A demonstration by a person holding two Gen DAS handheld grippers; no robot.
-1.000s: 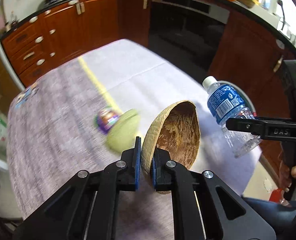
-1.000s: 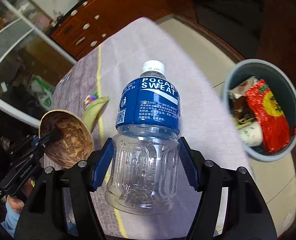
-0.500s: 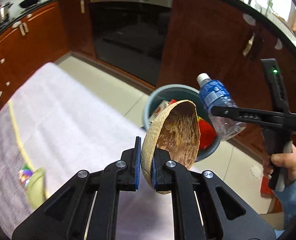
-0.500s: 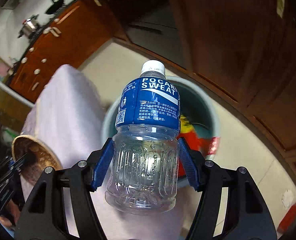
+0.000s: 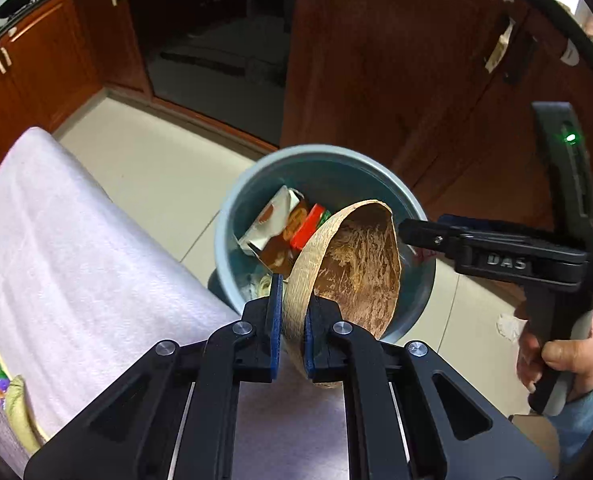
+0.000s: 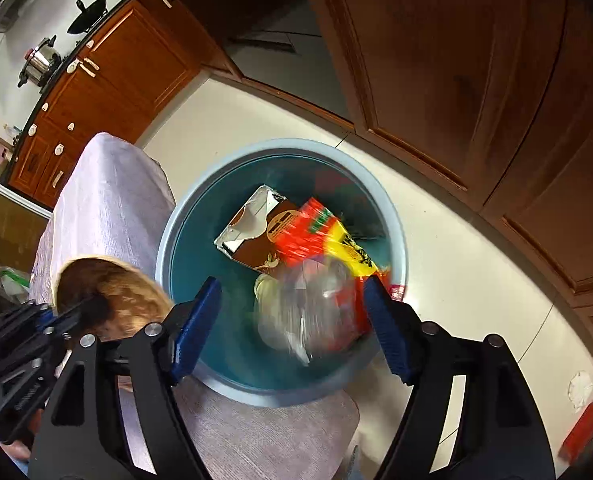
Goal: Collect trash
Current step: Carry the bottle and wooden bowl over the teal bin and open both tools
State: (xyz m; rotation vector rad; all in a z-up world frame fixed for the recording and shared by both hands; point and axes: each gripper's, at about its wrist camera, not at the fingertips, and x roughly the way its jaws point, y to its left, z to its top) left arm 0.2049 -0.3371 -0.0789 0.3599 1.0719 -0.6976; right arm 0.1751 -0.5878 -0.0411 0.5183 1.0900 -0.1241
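Over the bin (image 6: 200, 204): a blurred bottle (image 6: 312, 304) between the spread right hand-held gripper (image 6: 292, 326).
At nine o'clock, left hand-held gripper (image 5: 292, 322) grasps a coconut shell (image 5: 360, 272).

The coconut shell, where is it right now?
The coconut shell is clamped in the left hand-held gripper, held over the blue bin's near rim.

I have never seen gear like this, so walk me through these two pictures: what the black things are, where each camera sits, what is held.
No robot: a person carries a hand-held two-finger tool in each hand, each with a fisheye camera looking along its fingers. In the left view, the left tool is shut on a coconut shell half above a blue bin on the floor; the right tool crosses at right. In the right view, the right tool is open and a blurred clear bottle is over the bin's trash. The cloth-covered table sits beside it.
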